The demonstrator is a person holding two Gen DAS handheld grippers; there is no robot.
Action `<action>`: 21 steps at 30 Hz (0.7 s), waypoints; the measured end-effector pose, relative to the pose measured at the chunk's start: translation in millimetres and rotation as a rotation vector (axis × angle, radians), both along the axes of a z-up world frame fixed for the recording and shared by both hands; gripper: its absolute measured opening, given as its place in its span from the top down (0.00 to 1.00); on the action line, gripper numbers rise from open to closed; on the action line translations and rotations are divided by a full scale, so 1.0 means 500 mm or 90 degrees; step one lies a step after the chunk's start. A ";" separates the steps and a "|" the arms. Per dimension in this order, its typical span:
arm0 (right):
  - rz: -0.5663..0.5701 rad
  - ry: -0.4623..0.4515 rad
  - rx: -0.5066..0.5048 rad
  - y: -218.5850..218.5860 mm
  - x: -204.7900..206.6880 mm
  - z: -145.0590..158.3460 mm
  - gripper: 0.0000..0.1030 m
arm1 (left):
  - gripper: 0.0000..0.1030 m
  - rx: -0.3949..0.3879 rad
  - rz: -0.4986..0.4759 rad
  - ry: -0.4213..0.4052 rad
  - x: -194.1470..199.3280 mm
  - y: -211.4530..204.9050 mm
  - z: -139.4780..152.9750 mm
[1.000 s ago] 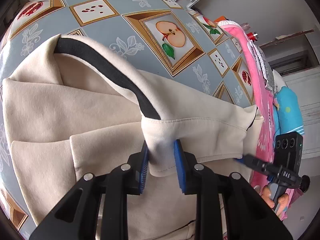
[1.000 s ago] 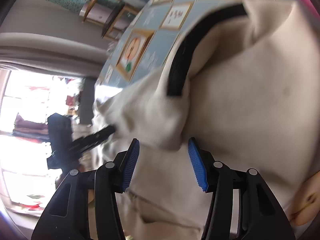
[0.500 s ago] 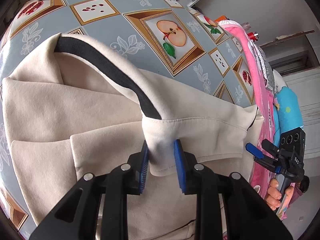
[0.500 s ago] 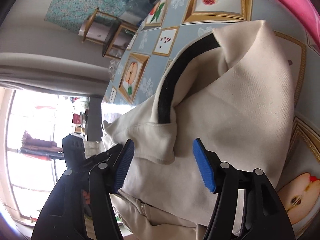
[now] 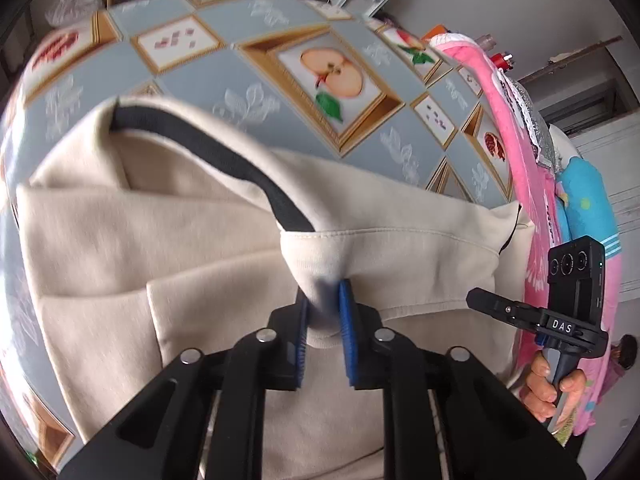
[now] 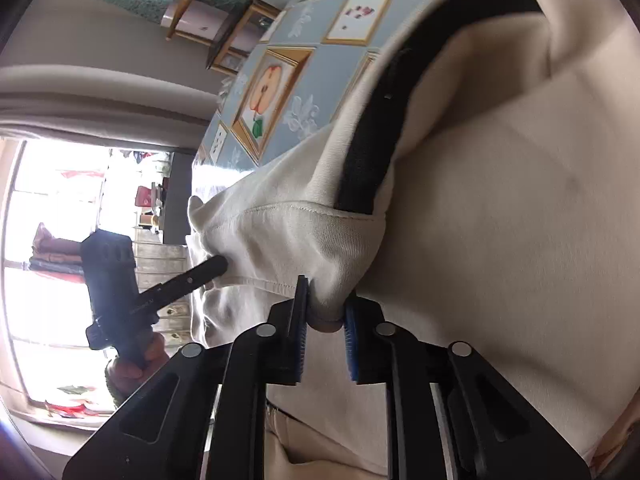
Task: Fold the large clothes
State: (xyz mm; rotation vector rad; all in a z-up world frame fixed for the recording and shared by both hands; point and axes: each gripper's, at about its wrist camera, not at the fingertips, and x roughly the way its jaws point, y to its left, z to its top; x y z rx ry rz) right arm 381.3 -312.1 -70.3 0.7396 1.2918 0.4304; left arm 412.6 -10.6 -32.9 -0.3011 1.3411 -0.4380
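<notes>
**Hem pinched at both ends**

The cream garment (image 5: pixel 168 248) is spread over the fruit-patterned tabletop (image 5: pixel 280 40), its hem hanging past the near edge. A bunch of hem is clamped tight in the left tongs (image 5: pixel 323 320). Another bunch, by the black stripe (image 6: pixel 372 152), is gripped just as firmly in the right tongs (image 6: pixel 326 322).
</notes>
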 end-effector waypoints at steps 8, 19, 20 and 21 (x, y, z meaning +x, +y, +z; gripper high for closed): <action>0.033 -0.103 -0.142 0.026 0.089 0.071 0.90 | 0.92 0.114 -0.026 -0.147 0.068 -0.056 0.046; 0.209 -0.192 -0.338 0.088 0.105 0.049 0.88 | 0.92 0.295 -0.179 -0.248 0.048 -0.118 -0.003; 0.216 -0.204 -0.348 0.088 0.105 0.050 0.87 | 0.92 0.311 -0.189 -0.262 0.044 -0.125 -0.008; 0.214 -0.209 -0.353 0.083 0.106 0.047 0.81 | 0.92 0.326 -0.194 -0.271 0.045 -0.130 -0.012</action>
